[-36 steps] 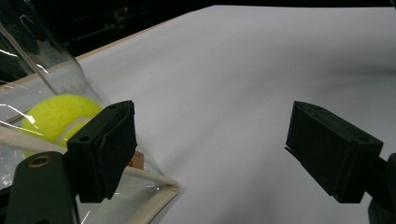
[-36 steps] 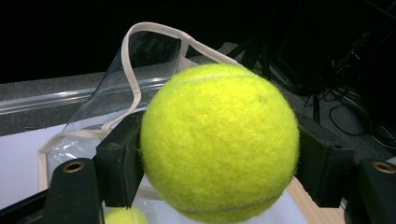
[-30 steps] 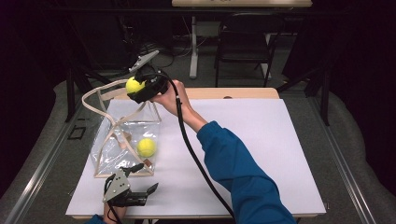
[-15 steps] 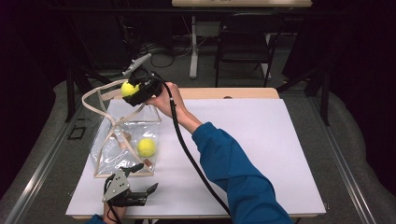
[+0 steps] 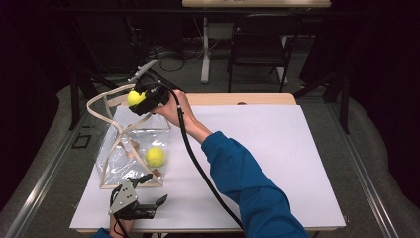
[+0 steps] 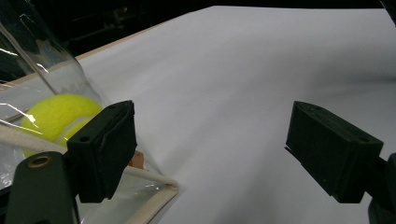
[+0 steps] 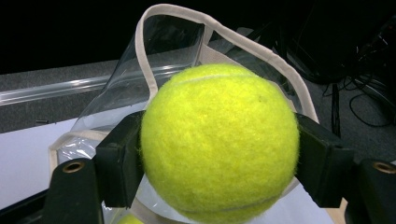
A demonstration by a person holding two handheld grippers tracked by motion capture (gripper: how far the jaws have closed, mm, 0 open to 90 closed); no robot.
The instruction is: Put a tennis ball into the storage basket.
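Currently one tennis ball point(image 5: 155, 156) lies inside the clear bag point(image 5: 119, 158) near the table's point(image 5: 277, 148) left edge. Right gripper point(image 7: 219, 154) clamps the second ball point(image 7: 219, 142) above the bag's opening, insertion pending; left gripper point(image 6: 210, 154) stands open at the near edge.

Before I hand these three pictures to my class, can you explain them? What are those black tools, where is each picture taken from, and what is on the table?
A person works at a white table with a hand-held two-jaw gripper in each hand. One picture looks down from above; the other two come from cameras riding on the grippers, looking along their black jaws. On the table stands a clear plastic bag with beige trim and handles, and one tennis ball lies inside it. The right gripper squeezes a second tennis ball above the bag's opening. The left gripper sits by the bag's near corner, jaws wide apart and holding nothing.
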